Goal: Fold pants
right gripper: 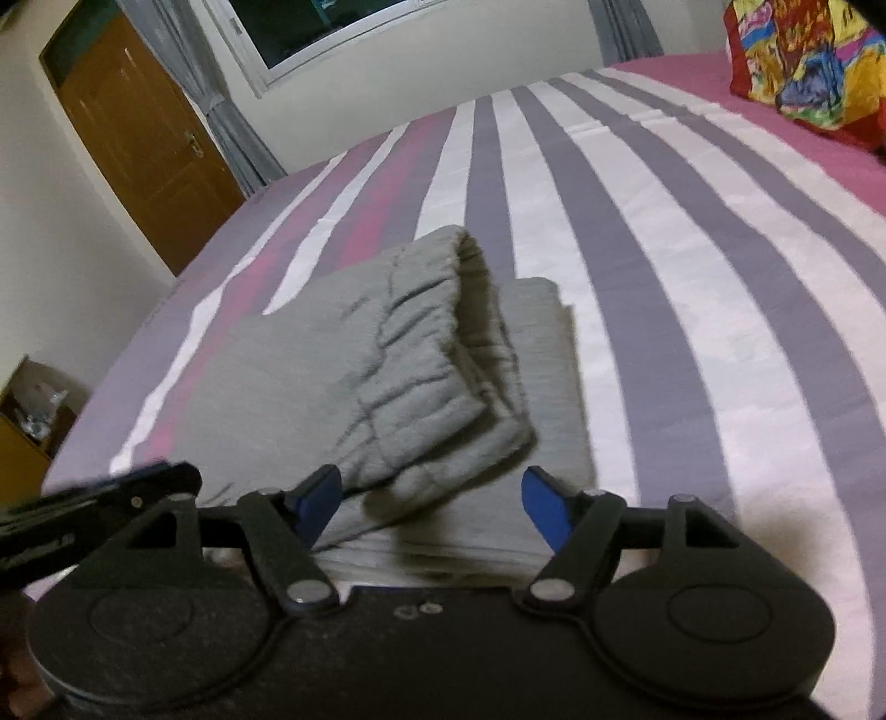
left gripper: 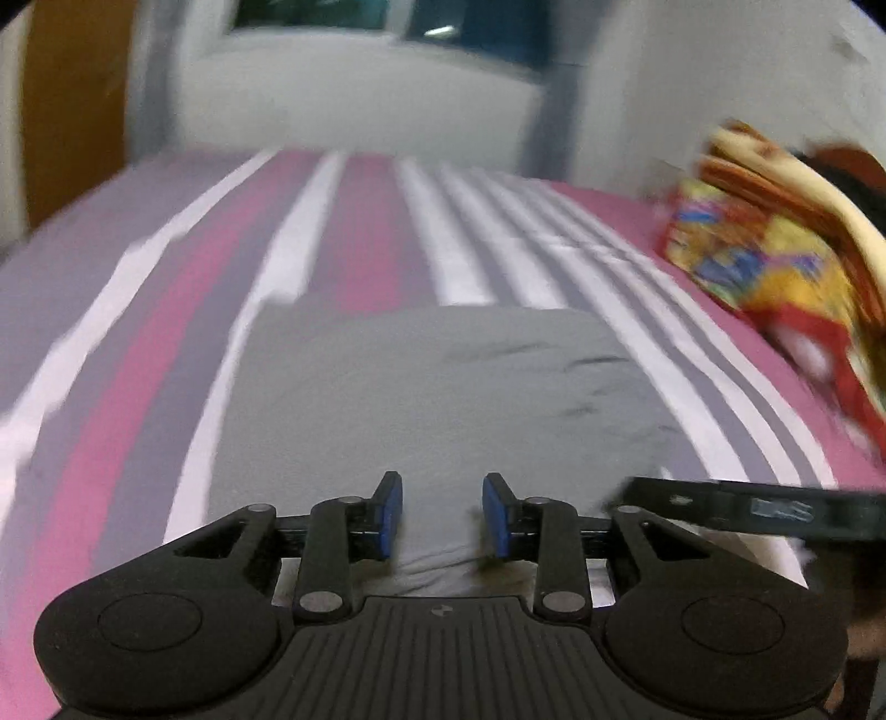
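The grey pants point(left gripper: 432, 387) lie folded into a compact stack on the striped bed sheet point(left gripper: 354, 232). In the right wrist view the elastic waistband point(right gripper: 437, 354) lies folded back on top of the pants point(right gripper: 288, 387). My left gripper point(left gripper: 442, 515) is open and empty at the near edge of the pants. My right gripper point(right gripper: 429, 507) is open wide and empty, its fingers either side of the waistband end. The right gripper's body shows at the right of the left wrist view point(left gripper: 747, 509); the left gripper's body shows at the left of the right wrist view point(right gripper: 88, 509).
A colourful folded blanket point(left gripper: 775, 266) lies at the right edge of the bed, also in the right wrist view point(right gripper: 808, 61). A wooden door point(right gripper: 144, 138) and a window point(right gripper: 321, 27) are beyond the bed. A small cabinet point(right gripper: 27, 421) stands at the left.
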### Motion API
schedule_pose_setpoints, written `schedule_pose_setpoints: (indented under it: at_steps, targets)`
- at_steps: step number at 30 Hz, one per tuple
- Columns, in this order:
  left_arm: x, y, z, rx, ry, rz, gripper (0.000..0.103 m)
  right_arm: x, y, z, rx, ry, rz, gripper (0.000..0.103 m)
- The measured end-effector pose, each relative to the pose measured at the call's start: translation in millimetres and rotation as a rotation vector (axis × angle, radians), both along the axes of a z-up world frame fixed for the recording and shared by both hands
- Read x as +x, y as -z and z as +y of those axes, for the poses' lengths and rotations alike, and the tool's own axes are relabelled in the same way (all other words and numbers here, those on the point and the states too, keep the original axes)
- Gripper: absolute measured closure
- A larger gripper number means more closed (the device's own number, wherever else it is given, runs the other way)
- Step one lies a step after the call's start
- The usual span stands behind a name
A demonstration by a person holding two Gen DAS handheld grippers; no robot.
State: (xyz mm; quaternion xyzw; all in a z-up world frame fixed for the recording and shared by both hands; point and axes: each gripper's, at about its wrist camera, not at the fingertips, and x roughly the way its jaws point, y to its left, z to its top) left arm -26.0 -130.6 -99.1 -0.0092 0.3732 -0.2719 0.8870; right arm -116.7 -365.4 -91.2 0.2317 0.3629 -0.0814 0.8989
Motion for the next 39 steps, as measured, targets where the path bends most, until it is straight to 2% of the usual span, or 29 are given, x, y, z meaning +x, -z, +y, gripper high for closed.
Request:
schedule_pose_setpoints:
  at_steps: [2, 4, 6, 8, 10, 11, 15, 18, 22, 24, 25, 27, 35, 37, 39]
  targets:
    - [14, 17, 15, -0.028, -0.074, 0.084, 0.070, 7, 3, -2, 0.063, 0.009, 0.007, 0.030]
    - [26, 36, 29, -0.082, -0.106, 0.173, 0.070, 11, 7, -6, 0.143, 0.030, 0.005, 0.029]
    - [31, 49, 38, -0.142, -0.125, 0.213, 0.070, 18, 13, -12, 0.196, 0.072, 0.012, 0.028]
    - [32, 55, 41, -0.169, -0.134, 0.227, 0.070, 27, 15, -14, 0.198, 0.095, 0.019, 0.029]
    - [27, 58, 41, -0.154, -0.124, 0.210, 0.070, 35, 14, -12, 0.188, 0.108, 0.021, 0.039]
    - [25, 59, 40, -0.148, -0.120, 0.201, 0.070, 38, 14, -10, 0.168, 0.116, 0.016, 0.047]
    - [18, 52, 38, -0.142, -0.123, 0.183, 0.070, 30, 4, 4, 0.071, 0.094, -0.023, 0.056]
    - [16, 37, 31, -0.105, -0.134, 0.130, 0.070, 22, -15, 14, -0.029, 0.030, -0.062, 0.059]
    - [14, 20, 25, -0.108, -0.107, 0.097, 0.070, 3, -27, 10, -0.036, 0.030, -0.087, 0.059]
    - [14, 21, 17, -0.078, -0.091, 0.097, 0.070, -1, -18, 1, -0.002, 0.042, -0.051, 0.057]
    - [17, 28, 12, -0.049, -0.085, 0.122, 0.070, -1, -8, -3, 0.008, 0.057, -0.013, 0.057]
    - [17, 37, 8, -0.023, -0.076, 0.129, 0.070, -2, 9, -6, -0.002, 0.064, 0.036, 0.058]
    - [2, 21, 9, -0.041, -0.046, 0.096, 0.070, -15, -15, 11, -0.033, 0.094, -0.087, 0.063]
    - [3, 26, 7, -0.033, -0.037, 0.110, 0.070, -14, -4, 7, -0.043, 0.118, -0.048, 0.062]
    - [4, 32, 2, -0.017, -0.022, 0.126, 0.070, -12, 23, 0, -0.029, 0.140, 0.017, 0.062]
